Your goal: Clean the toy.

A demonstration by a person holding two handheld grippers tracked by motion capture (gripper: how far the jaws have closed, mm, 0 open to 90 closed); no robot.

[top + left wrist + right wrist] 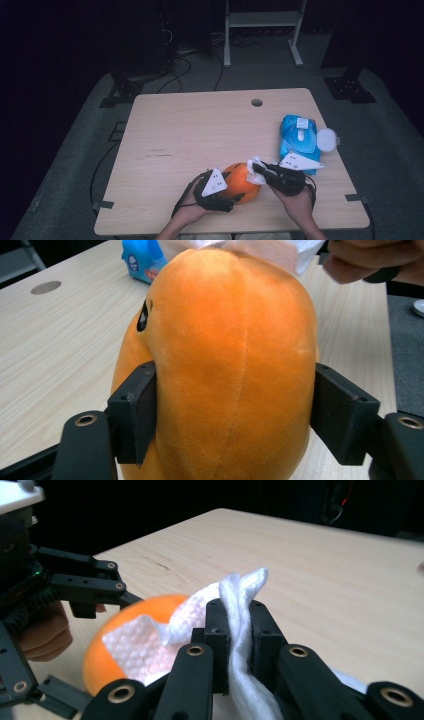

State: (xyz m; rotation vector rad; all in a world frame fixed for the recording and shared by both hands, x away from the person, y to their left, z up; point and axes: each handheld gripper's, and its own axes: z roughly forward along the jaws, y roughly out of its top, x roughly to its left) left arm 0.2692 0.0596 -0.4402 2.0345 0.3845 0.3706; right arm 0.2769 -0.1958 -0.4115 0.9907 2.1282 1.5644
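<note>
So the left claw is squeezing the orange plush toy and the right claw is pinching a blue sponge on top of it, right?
Not quite. The right claw is pinching a white wet wipe, not a blue sponge; the right gripper view shows the wipe clamped between its jaws and draped on the toy. The rest is right: the left claw is squeezing the orange plush toy.

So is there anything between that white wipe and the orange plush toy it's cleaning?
Nothing visible. The right gripper pinches the white wipe, which lies directly on the orange plush toy; the left gripper clamps the toy's sides, clear of the wipe.
</note>
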